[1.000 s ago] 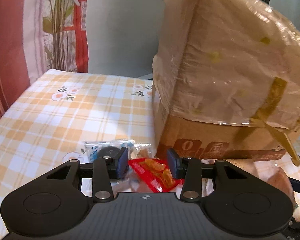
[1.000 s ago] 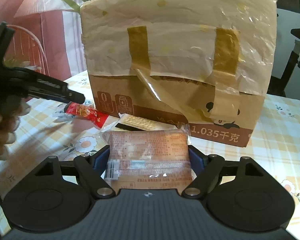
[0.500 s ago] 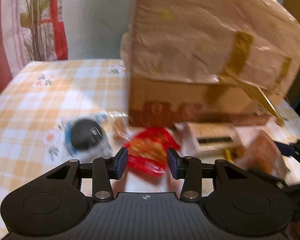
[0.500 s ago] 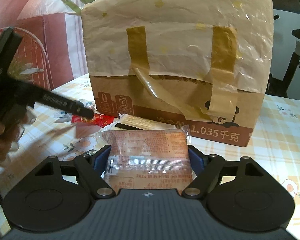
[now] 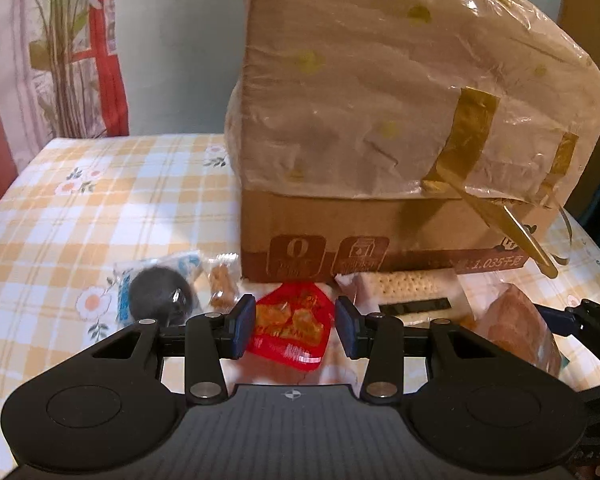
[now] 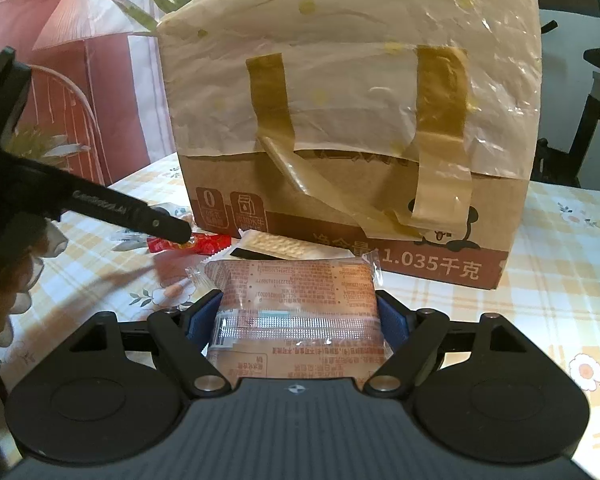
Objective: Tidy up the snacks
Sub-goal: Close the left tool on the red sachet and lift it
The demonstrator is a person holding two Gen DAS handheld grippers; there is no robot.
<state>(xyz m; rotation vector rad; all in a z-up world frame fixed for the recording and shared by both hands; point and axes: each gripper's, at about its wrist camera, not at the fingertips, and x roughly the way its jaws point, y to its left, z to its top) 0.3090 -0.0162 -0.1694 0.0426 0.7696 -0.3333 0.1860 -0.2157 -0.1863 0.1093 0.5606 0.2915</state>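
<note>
1. Since a second ago the left wrist view has swung sideways along the table: the red snack packet (image 5: 291, 326), which then lay close under the pads beside the box corner, now lies squarely between them, and the cracker pack (image 5: 410, 294) has come into sight.
2. Left wrist view: the left gripper (image 5: 295, 327) stands partly spread, its blue pads on either side of the red snack packet with a gap showing on both sides, so nothing is pinched. That packet lies flat on the checked tablecloth (image 5: 100, 216), just in front of the cardboard box (image 5: 380, 140), which is wrapped in crinkled plastic and brown tape.
3. Left of the red packet lie a dark round snack in a clear wrapper (image 5: 160, 296) and a small brown biscuit piece (image 5: 221, 286). At the right edge the orange wrapped cake (image 5: 516, 328) shows between dark finger parts.
4. Right wrist view: the right gripper (image 6: 300, 316) pinches the orange wrapped cake (image 6: 298, 308) across its width, both blue pads pressed to its sides, in front of the box.
5. From the left the other gripper's finger (image 6: 140, 216) reaches down to the red packet (image 6: 196, 243); a hand (image 6: 0, 280) grips its handle.
</note>
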